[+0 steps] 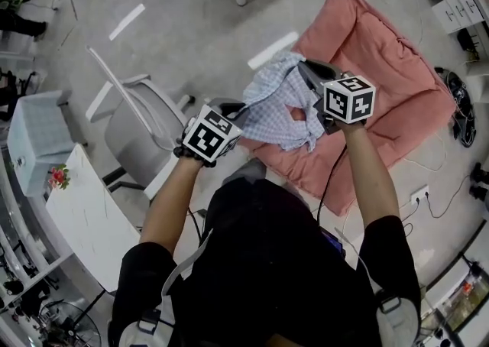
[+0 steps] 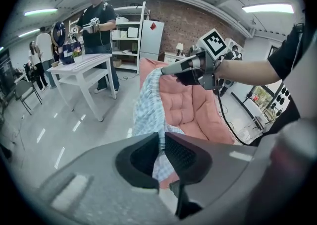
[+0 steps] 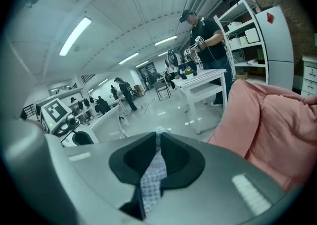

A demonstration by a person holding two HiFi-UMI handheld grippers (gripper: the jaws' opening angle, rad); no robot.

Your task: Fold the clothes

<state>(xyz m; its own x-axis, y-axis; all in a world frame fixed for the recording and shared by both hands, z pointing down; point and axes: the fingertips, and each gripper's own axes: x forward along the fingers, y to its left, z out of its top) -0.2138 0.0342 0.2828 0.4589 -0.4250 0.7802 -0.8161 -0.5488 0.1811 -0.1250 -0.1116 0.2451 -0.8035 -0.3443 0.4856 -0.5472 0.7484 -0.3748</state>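
I'm gripping the checked garment (image 1: 279,105) with both hands here. My left gripper (image 2: 162,145) is pinching one edge, jaws nearly closed with only the thin fabric between them. My right gripper (image 3: 157,145) is doing the same on another edge, jaws clamped on a strip of the check. The garment is hanging between the two, bunched and sagging in the air above the pink cushion (image 1: 386,55) on the floor. I'm holding the two edges apart so the cloth can spread under its own weight. I reckon it needs flattening out before any fold is going to sit straight.
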